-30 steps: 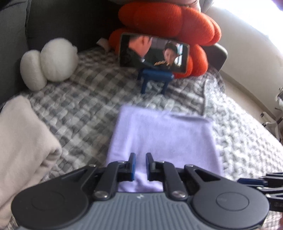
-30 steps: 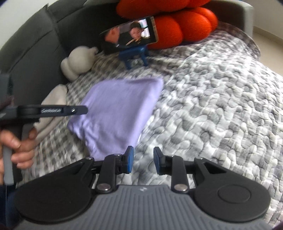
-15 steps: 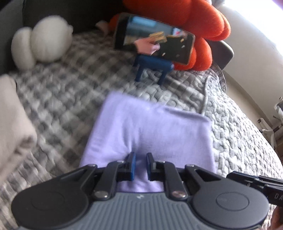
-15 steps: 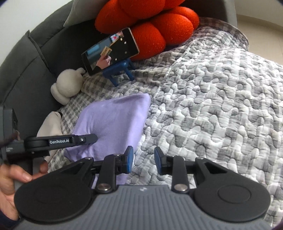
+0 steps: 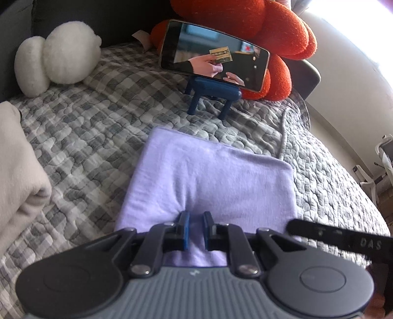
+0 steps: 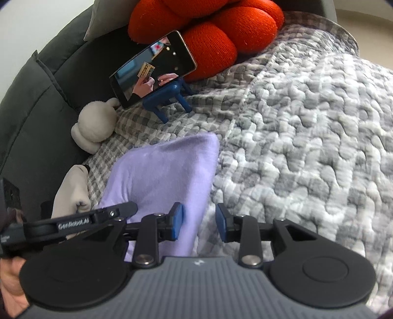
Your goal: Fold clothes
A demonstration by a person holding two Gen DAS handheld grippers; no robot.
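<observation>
A folded lavender garment [image 5: 208, 181] lies on the grey checked quilt [image 5: 81, 137]. My left gripper [image 5: 196, 229] sits at the garment's near edge, shut on the cloth, which puckers toward its blue pads. In the right wrist view the garment [image 6: 162, 171] lies left of centre, and the left gripper [image 6: 130, 208] reaches onto its near left side. My right gripper [image 6: 199, 220] is open, its left pad over the garment's right edge and its right pad over bare quilt [image 6: 307, 147]. One dark finger [image 5: 331, 233] of the right gripper shows at the lower right of the left wrist view.
A phone [image 5: 213, 55] playing video stands on a blue stand [image 5: 211, 94] behind the garment, in front of an orange knot cushion [image 5: 245, 22]. A white plush [image 5: 56, 61] and folded beige clothes [image 5: 17, 171] sit left. Dark sofa back [image 6: 32, 117]; quilt edge and floor at right.
My left gripper has moved forward with the garment in it, so the cloth lies nearer the phone stand. The right gripper stays open and has come closer to the garment's right edge.
</observation>
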